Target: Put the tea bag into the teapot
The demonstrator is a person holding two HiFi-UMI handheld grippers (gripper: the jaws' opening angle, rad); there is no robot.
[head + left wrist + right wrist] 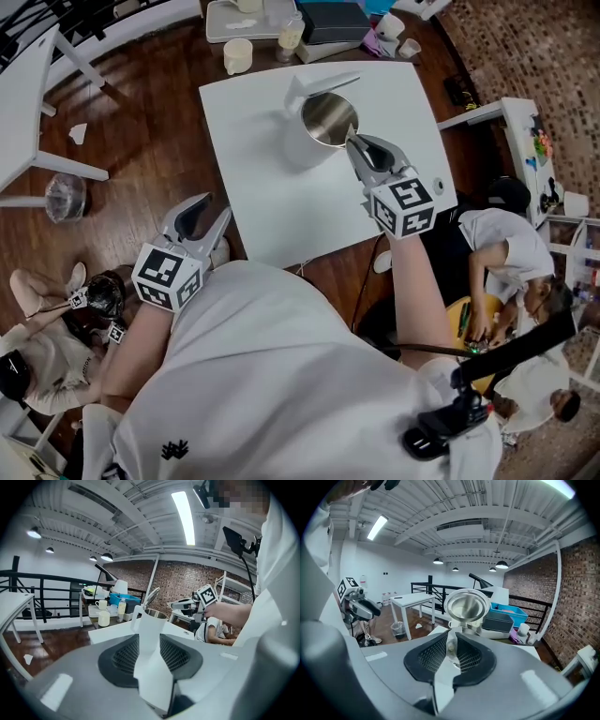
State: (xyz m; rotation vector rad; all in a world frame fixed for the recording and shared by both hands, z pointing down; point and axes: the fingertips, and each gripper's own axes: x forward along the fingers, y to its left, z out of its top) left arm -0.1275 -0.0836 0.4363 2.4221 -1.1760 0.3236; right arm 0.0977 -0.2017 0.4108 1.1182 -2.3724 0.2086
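The teapot point(323, 117) is white with a shiny steel mouth and a raised lid. It stands toward the far side of the white table point(281, 206). My right gripper point(354, 141) hovers at the teapot's near rim, shut on a thin pale piece of the tea bag point(450, 645); the rest of the bag is hidden. The right gripper view looks along the shut jaws point(451, 637) into the open teapot point(465, 606). My left gripper point(211, 208) is open and holds nothing. It hangs off the table's near left edge and points at the teapot point(150, 618).
Behind the table stand a cream cup point(238, 56), a tray point(248, 19) and a dark box point(333, 21). Another white table point(28, 103) and a bin point(66, 197) are at the left. People sit at the right point(506, 244) and at the lower left point(47, 347).
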